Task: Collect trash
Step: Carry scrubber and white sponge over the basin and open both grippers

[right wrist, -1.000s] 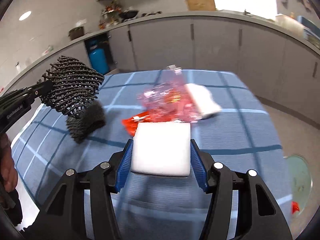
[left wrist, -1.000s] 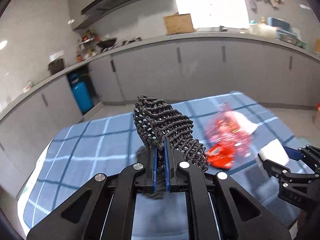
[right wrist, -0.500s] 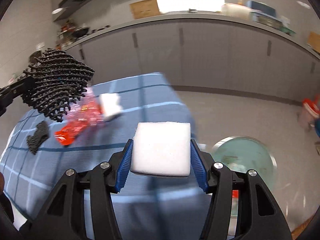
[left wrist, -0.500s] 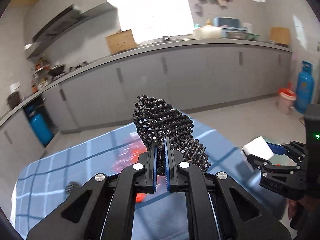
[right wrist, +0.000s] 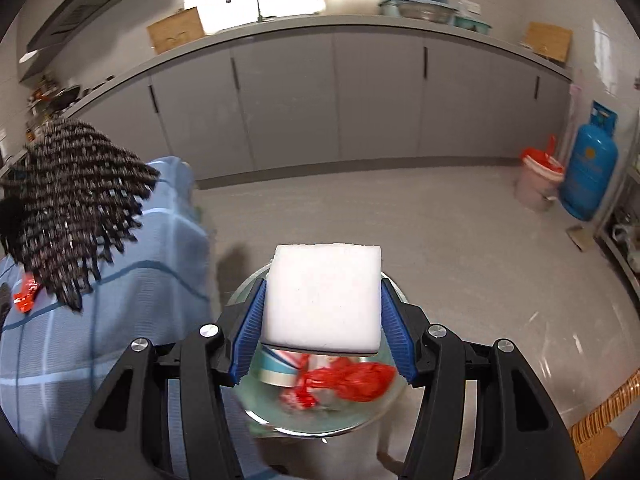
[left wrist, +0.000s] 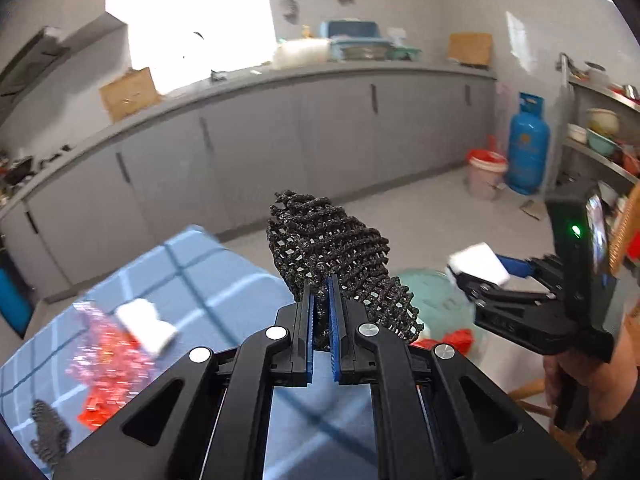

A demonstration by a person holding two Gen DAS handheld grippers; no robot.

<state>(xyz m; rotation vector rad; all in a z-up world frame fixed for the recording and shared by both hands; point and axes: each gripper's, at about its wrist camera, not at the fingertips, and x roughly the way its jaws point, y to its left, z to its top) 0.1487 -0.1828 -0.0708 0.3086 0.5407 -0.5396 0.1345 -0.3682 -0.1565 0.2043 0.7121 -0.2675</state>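
Black mesh netting [left wrist: 336, 256] sticks up from the left gripper [left wrist: 321, 312], whose blue pads are pressed nearly together on it, tilted downward over the blue checked tablecloth [left wrist: 216, 276]. To its right, the right gripper [right wrist: 322, 312] pinches a white foam block [right wrist: 323, 298] between half-spread jaws, angled down above a round bin [right wrist: 276, 408] on the floor just past the table edge. Red plastic scraps [right wrist: 352, 376] lie in the bin. Bare grey floor [right wrist: 400, 208] runs to the cabinets.

Grey cabinets [right wrist: 288, 100], bright window [left wrist: 192, 28], grey floor [right wrist: 420, 208], blue gas cylinder [right wrist: 588, 160]
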